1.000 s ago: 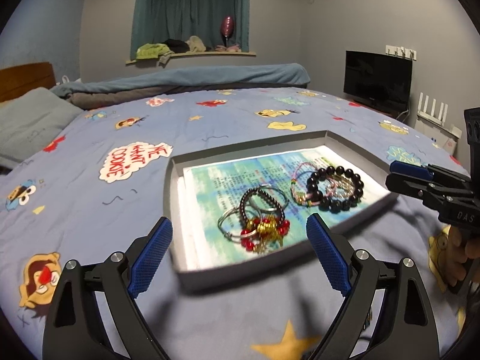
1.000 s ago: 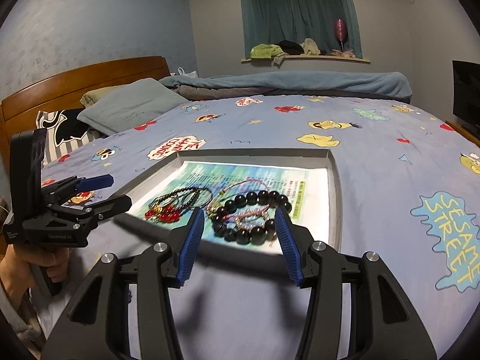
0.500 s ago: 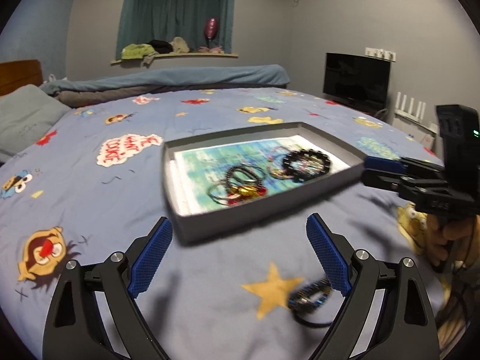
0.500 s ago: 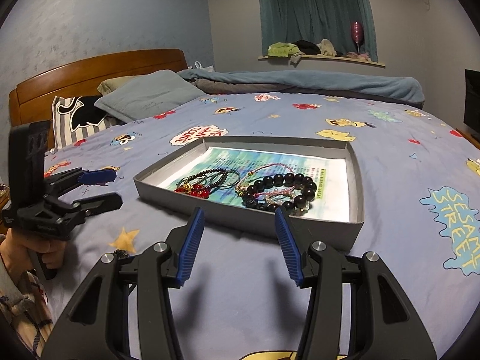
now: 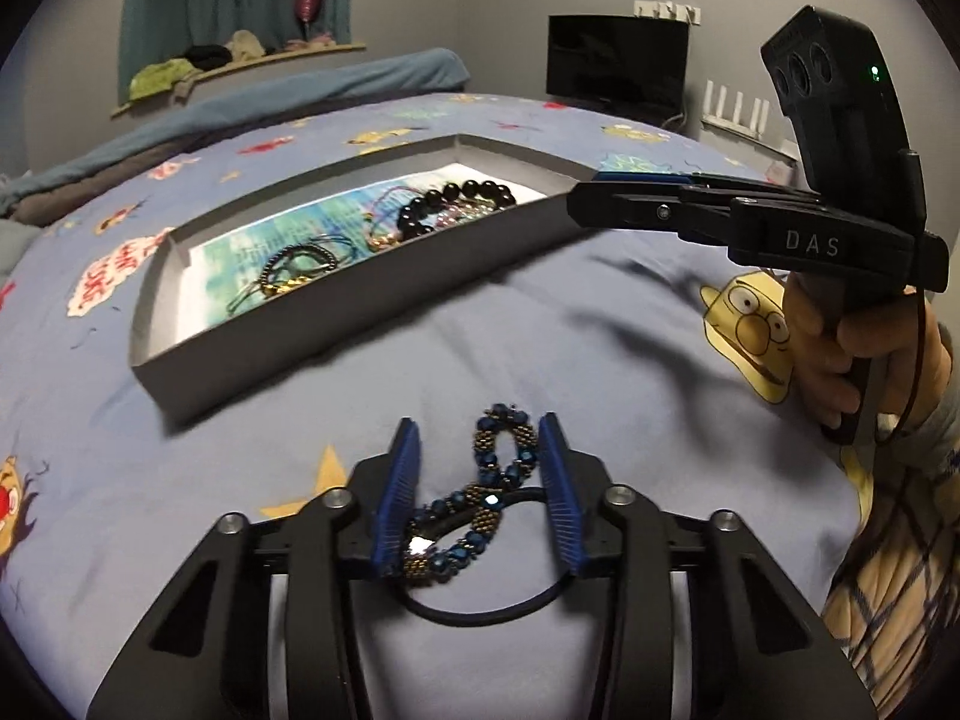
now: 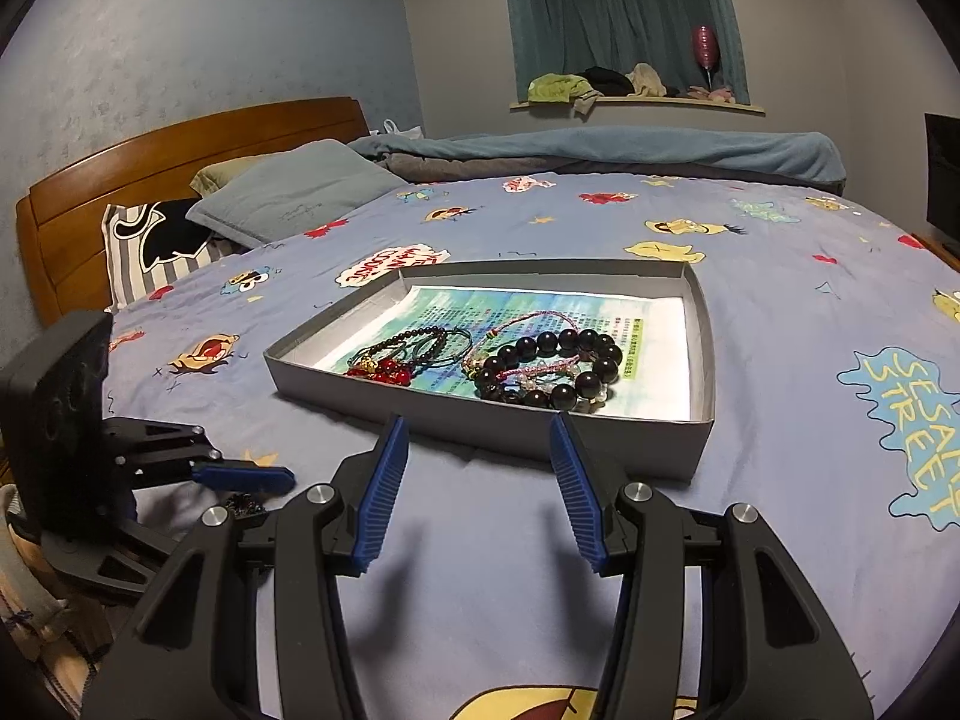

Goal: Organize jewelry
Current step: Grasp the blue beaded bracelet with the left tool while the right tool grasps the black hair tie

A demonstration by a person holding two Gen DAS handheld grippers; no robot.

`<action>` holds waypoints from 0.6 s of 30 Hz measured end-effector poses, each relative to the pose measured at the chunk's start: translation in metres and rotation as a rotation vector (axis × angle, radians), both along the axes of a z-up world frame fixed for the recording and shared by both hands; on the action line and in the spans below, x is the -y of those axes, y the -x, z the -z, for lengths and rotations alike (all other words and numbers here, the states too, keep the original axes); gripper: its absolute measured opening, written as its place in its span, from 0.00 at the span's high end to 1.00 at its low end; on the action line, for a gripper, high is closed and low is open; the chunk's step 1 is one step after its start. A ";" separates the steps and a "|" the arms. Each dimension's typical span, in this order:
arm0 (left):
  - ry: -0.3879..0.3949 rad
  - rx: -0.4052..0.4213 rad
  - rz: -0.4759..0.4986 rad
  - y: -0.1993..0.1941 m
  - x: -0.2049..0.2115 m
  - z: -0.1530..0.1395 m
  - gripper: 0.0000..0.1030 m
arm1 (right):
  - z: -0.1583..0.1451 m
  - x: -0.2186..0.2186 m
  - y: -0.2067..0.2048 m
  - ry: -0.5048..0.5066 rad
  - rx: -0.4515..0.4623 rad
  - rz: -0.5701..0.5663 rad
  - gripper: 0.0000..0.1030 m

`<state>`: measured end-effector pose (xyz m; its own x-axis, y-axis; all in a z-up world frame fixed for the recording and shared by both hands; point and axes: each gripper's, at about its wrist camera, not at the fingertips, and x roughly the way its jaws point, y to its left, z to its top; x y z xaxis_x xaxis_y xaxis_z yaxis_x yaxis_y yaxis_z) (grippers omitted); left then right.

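The left gripper [image 5: 480, 501] has just been closing around the blue beaded bracelet [image 5: 480, 504] lying on the bedspread [image 5: 540, 324], apparently to carry it to the tray [image 6: 699, 438], while the right gripper [image 6: 477, 489] waits spread and empty

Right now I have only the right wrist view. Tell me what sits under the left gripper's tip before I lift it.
Observer: A blue beaded bracelet lies on the bedsheet between the pads of the left gripper, whose jaws have just been closing.
Operator: Confirm the grip.
Observer: I cannot. The bracelet sits close against both pads, but whether they press on it does not show.
Operator: Check for anything that could snag.
Observer: A black elastic loop trails from the bracelet back under the gripper's body, outside the pads.
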<state>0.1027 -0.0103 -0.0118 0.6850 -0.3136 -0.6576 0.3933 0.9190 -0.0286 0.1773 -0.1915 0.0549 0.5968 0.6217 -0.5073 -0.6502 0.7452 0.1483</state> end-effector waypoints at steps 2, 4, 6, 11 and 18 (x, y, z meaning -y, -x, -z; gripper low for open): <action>0.014 -0.006 -0.014 -0.001 -0.003 0.000 0.78 | 0.001 0.000 0.001 0.002 -0.003 -0.008 0.52; 0.040 -0.002 -0.028 -0.002 -0.009 -0.003 0.93 | 0.001 -0.001 0.002 0.005 -0.009 -0.019 0.52; 0.064 0.018 -0.056 -0.002 -0.017 -0.008 0.93 | 0.003 -0.004 0.004 0.007 -0.020 -0.038 0.52; 0.121 0.059 -0.135 -0.002 -0.043 -0.021 0.93 | 0.006 -0.017 0.011 0.014 -0.051 -0.099 0.52; 0.143 0.084 -0.216 0.005 -0.073 -0.028 0.93 | 0.017 -0.047 0.029 0.080 -0.071 -0.210 0.52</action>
